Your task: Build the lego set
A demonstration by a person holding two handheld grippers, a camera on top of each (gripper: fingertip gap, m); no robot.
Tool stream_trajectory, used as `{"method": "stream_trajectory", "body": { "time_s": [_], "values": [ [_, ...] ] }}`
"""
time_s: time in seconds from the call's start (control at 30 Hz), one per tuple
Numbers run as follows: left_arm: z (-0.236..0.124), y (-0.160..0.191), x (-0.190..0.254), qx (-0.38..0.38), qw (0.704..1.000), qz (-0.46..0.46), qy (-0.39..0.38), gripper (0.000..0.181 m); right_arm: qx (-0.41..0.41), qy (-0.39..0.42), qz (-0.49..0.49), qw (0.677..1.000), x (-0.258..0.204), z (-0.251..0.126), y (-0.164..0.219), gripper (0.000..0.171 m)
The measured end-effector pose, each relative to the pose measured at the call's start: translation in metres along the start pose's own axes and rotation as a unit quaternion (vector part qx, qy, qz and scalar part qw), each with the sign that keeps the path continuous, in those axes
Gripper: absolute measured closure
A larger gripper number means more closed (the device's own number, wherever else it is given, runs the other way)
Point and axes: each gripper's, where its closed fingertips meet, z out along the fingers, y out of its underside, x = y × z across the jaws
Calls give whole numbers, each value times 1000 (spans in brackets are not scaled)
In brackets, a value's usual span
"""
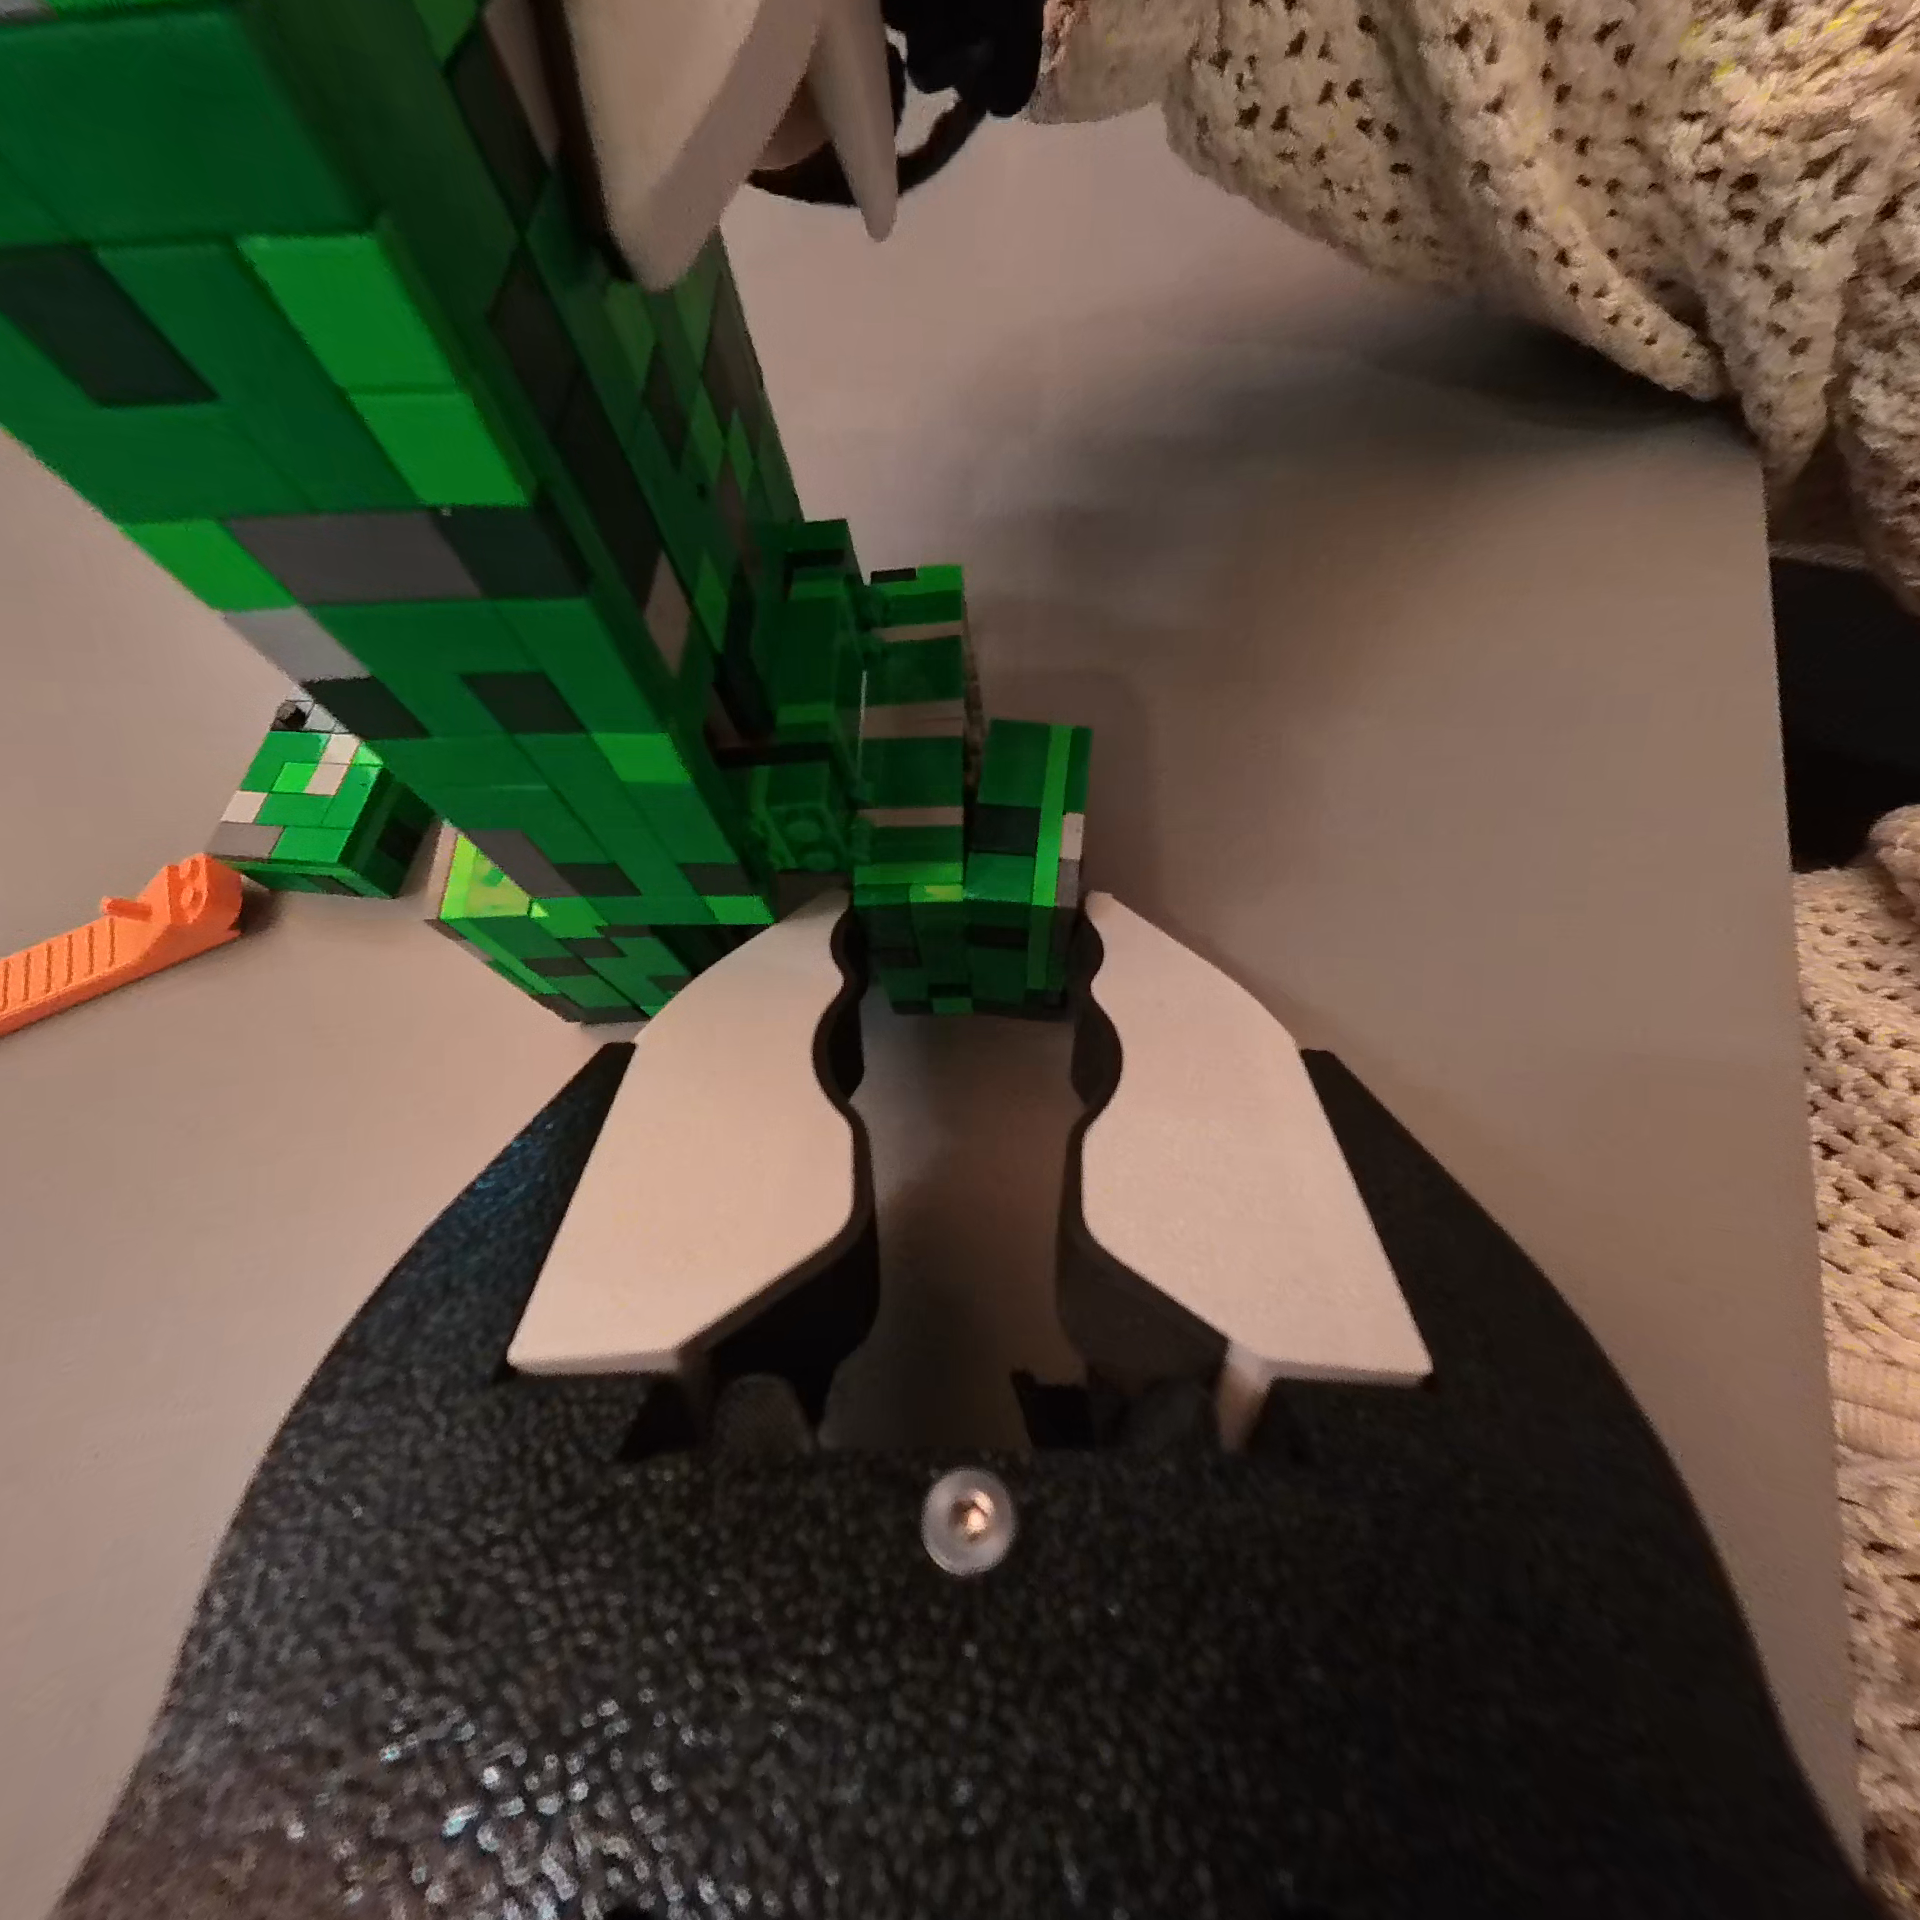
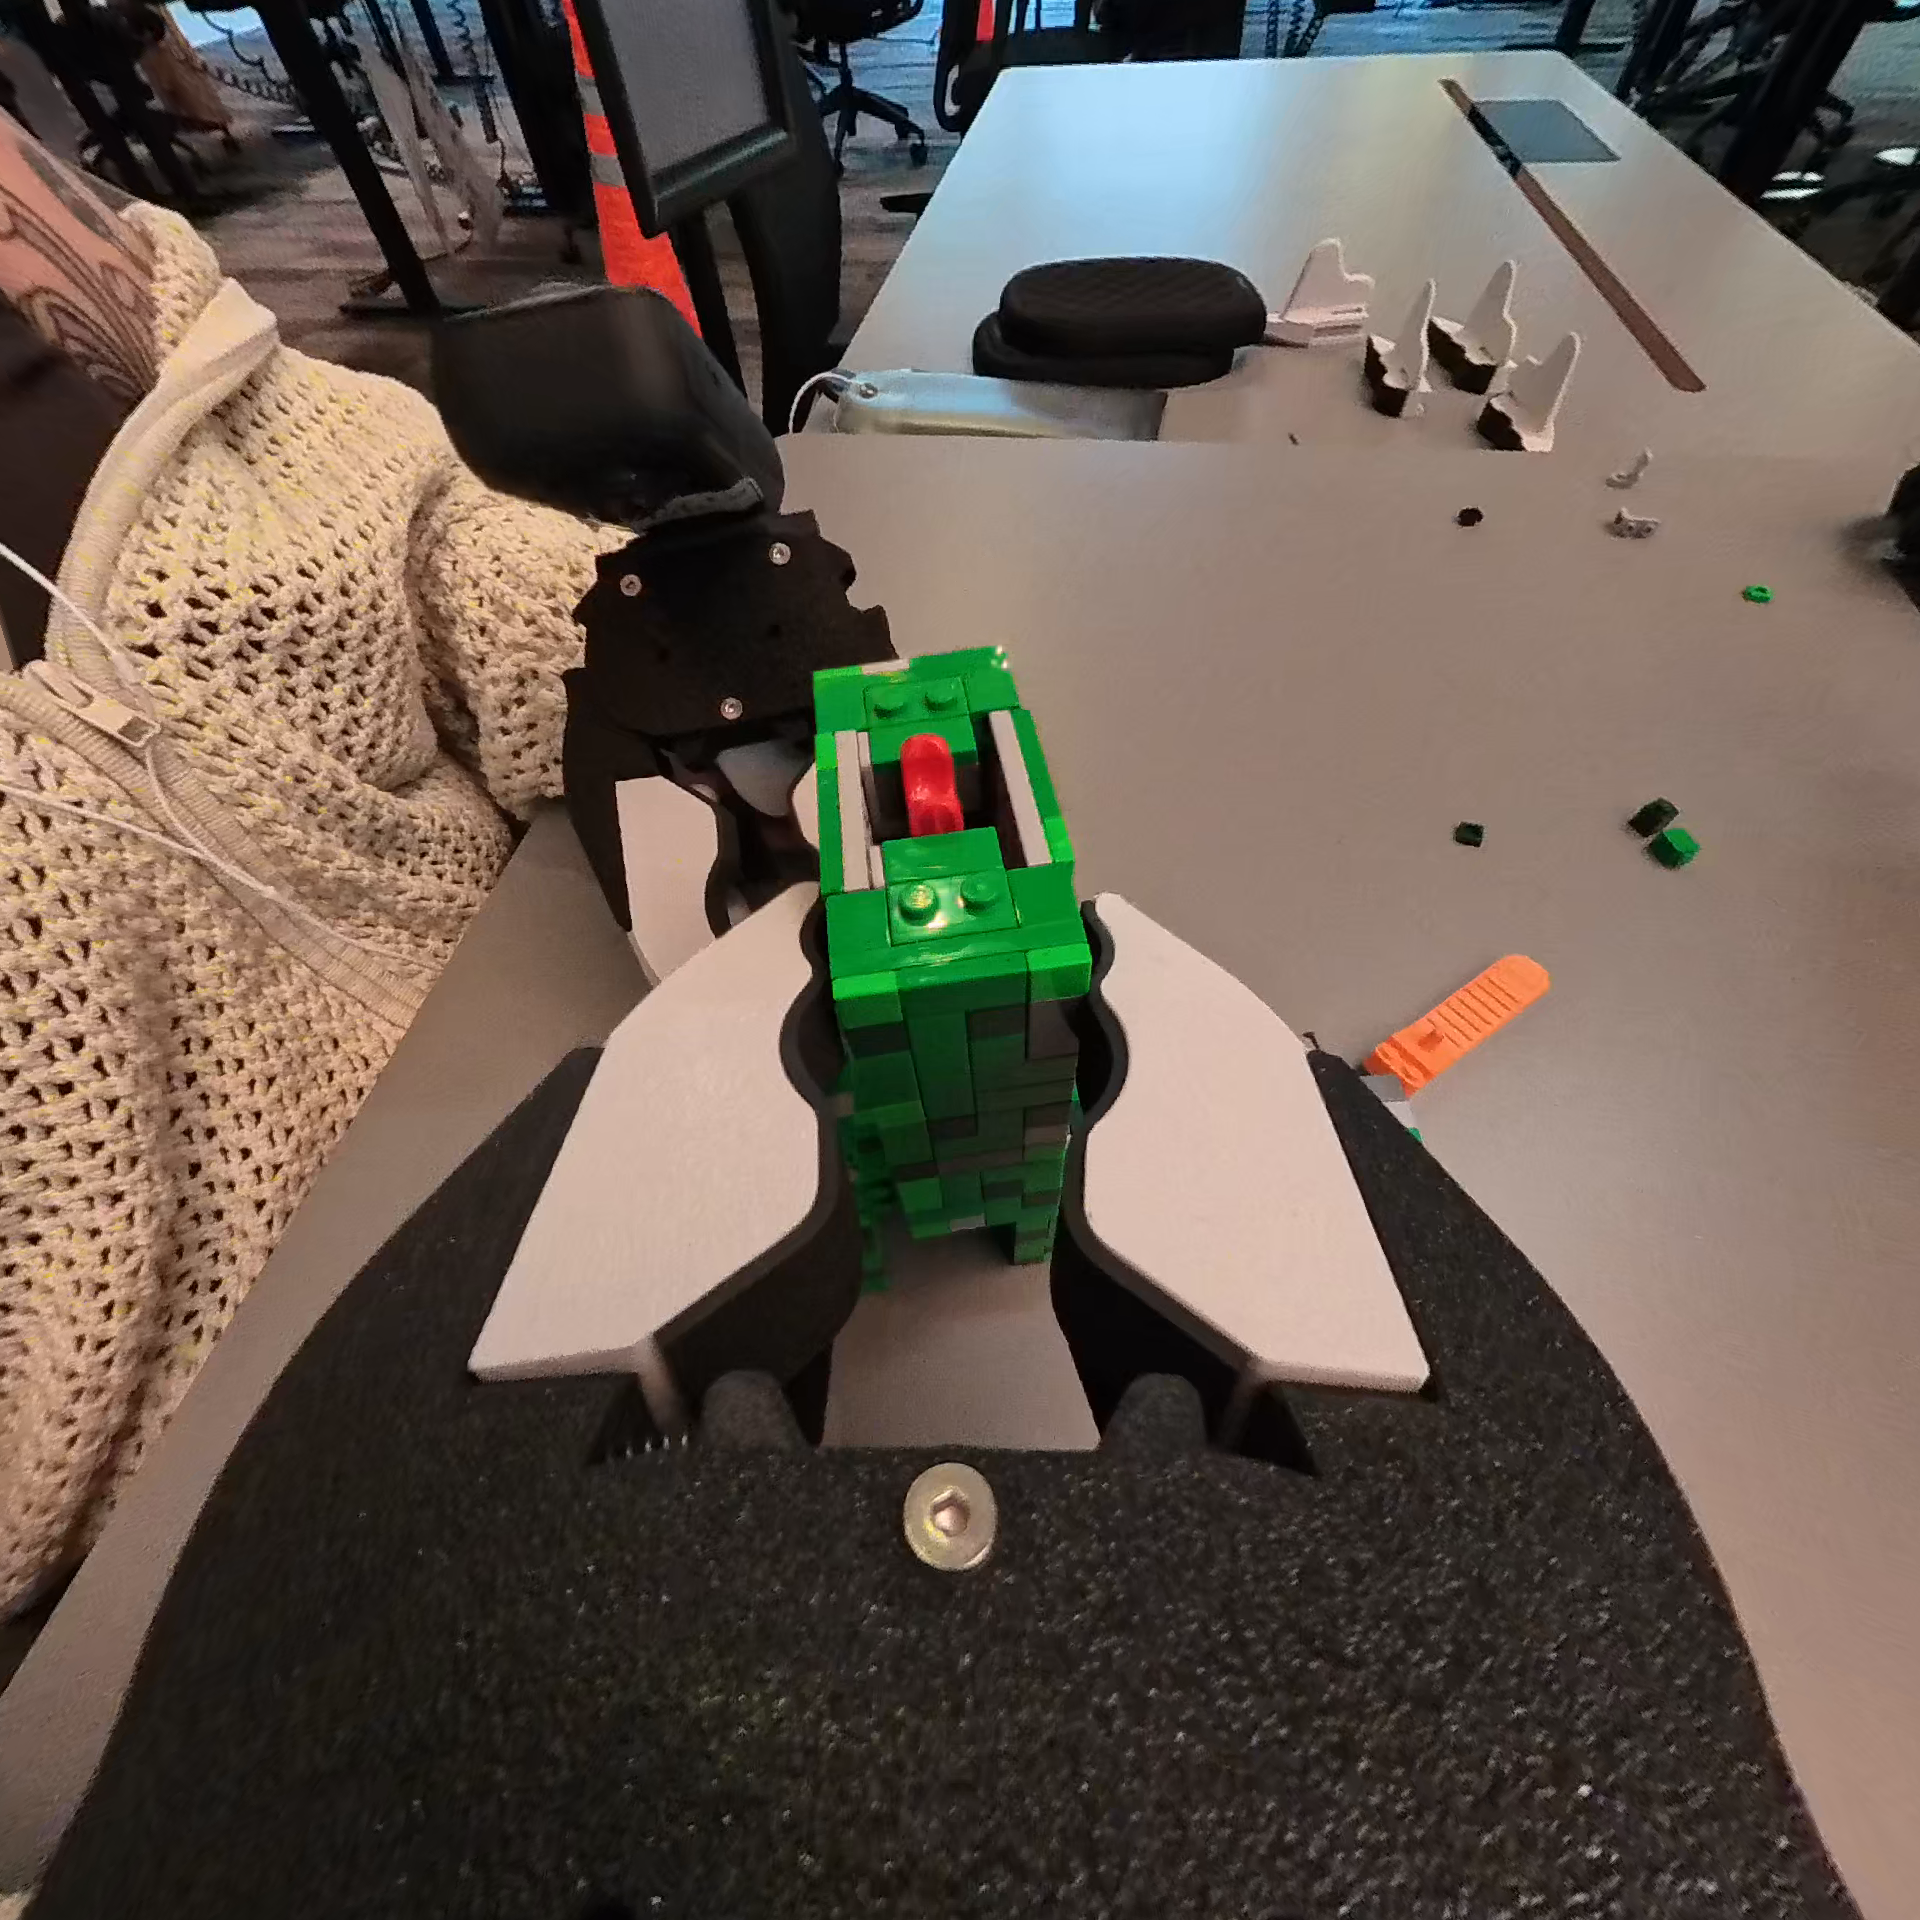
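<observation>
A tall green Lego tower (image 2: pixel 951 1091) with grey and dark tiles stands on the grey table (image 2: pixel 1351 675). Its open top shows a red piece (image 2: pixel 925 784). My right gripper (image 2: pixel 951 920) is shut on the tower's upper part. In the left wrist view the tower (image 1: pixel 436 582) leans in from the upper left, with the right gripper (image 1: pixel 769 177) at its top. My left gripper (image 1: pixel 971 920) is shut on a small green leg block (image 1: pixel 977 914) at the tower's base, low on the table. The left gripper (image 2: pixel 717 831) also shows behind the tower.
An orange brick separator (image 2: pixel 1455 1013) lies to the right of the tower, and another green block (image 1: pixel 312 821) lies beside it. Loose small green pieces (image 2: pixel 1668 831) lie farther right. A person's knitted sleeve (image 2: pixel 208 727) is at the left table edge. Spare gripper fingers (image 2: pixel 1475 353) stand on the far table. The tips of one gripper are about 10 centimeters away from the tips of the other. Left tips and right tips are each some 15 centimeters from the orange brick separator (image 2: pixel 1455 1013). It turns up in the left wrist view (image 1: pixel 76 964) as well.
</observation>
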Motion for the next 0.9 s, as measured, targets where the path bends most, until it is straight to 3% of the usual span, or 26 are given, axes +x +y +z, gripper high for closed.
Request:
{"method": "stream_trajectory", "body": {
  "time_s": [0.37,0.73,0.9],
  "values": [
    [0,0,0,0,1000,0,0,145,-6,-4,-11,1000,0,-1,1,129],
    [0,0,-1,0,1000,0,-1,145,9,18,-19,1000,-1,-8,-2,105],
    [0,0,-1,-1,1000,1,-2,145,41,47,-14,998,-6,-31,-1,105]
  ]
}}
